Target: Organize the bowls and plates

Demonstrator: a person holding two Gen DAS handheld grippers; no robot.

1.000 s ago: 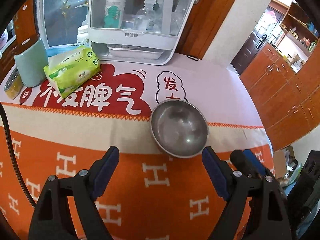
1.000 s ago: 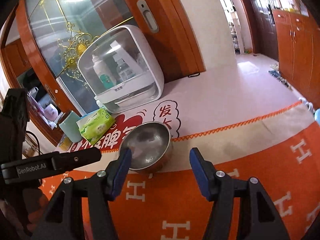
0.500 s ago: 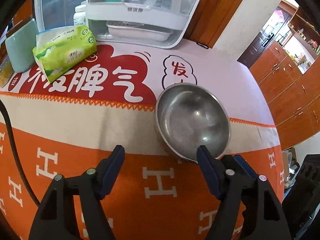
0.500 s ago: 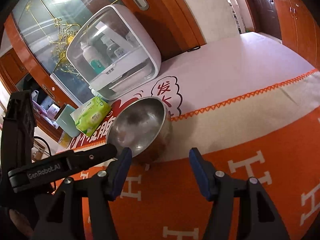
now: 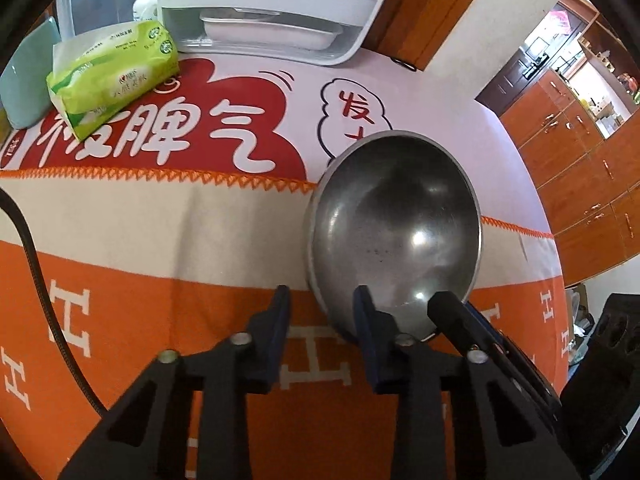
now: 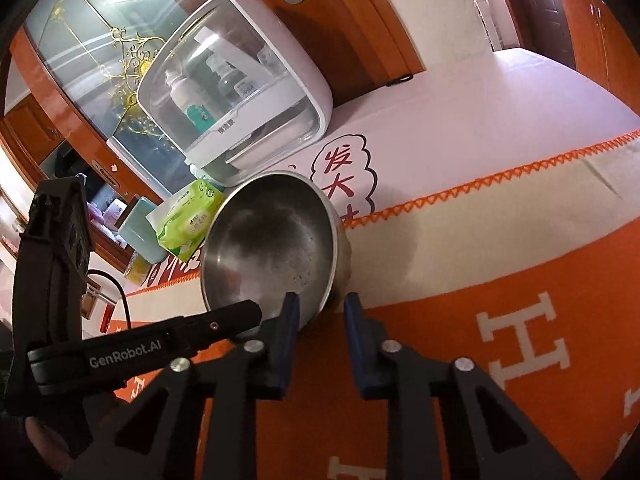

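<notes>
I have the steel bowl on the cloth, right of centre, where the cream band meets the orange. It is not sitting flat: it is tipped, its mouth turned towards my cameras and to the left, with its far rim over the pink area with red characters.

Both tools are on its near rim. The left gripper has just been closing. The near-left rim runs between its blue pads, one finger inside the bowl and one outside. I read it as clamped on the bowl, though I cannot see clearly where the outer pad meets the wall. The right gripper has also just been closing. It straddles the near-right rim the same way, with its left finger in the bowl and its right finger outside, and it is clenched on the bowl. The two tools sit just beside each other.

To the far left lies a green tissue pack, with a teal cup at its left. A white case with a clear front stands at the far edge, with bottles and a tray inside. A black cable crosses the cloth at the near left.
</notes>
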